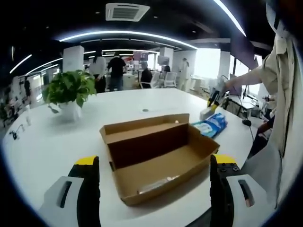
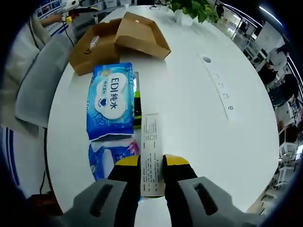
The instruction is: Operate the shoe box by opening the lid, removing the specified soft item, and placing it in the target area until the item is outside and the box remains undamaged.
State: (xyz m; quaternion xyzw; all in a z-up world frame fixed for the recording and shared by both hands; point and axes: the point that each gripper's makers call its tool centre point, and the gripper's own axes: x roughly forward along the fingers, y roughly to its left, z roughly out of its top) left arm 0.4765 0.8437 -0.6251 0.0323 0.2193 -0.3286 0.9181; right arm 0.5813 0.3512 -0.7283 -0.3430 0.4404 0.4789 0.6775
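Observation:
The brown cardboard shoe box (image 1: 156, 151) lies with its lid folded back; something clear and flat rests inside near the front wall. My left gripper (image 1: 155, 161) is open, its jaws wide apart in front of the box. A blue wipes packet (image 1: 213, 124) lies just right of the box. In the right gripper view, my right gripper (image 2: 152, 161) is shut on a long white printed carton (image 2: 151, 142). The blue wipes packet (image 2: 110, 101) lies left of the carton, and the shoe box (image 2: 118, 38) sits beyond it. A second blue and pink packet (image 2: 106, 156) lies by the jaws.
A potted plant (image 1: 70, 92) stands at the back left of the round white table (image 1: 42, 142). A person's sleeve (image 1: 279, 94) hangs at the right edge. A green and black item (image 2: 137, 106) lies under the wipes packet. Several people stand far behind.

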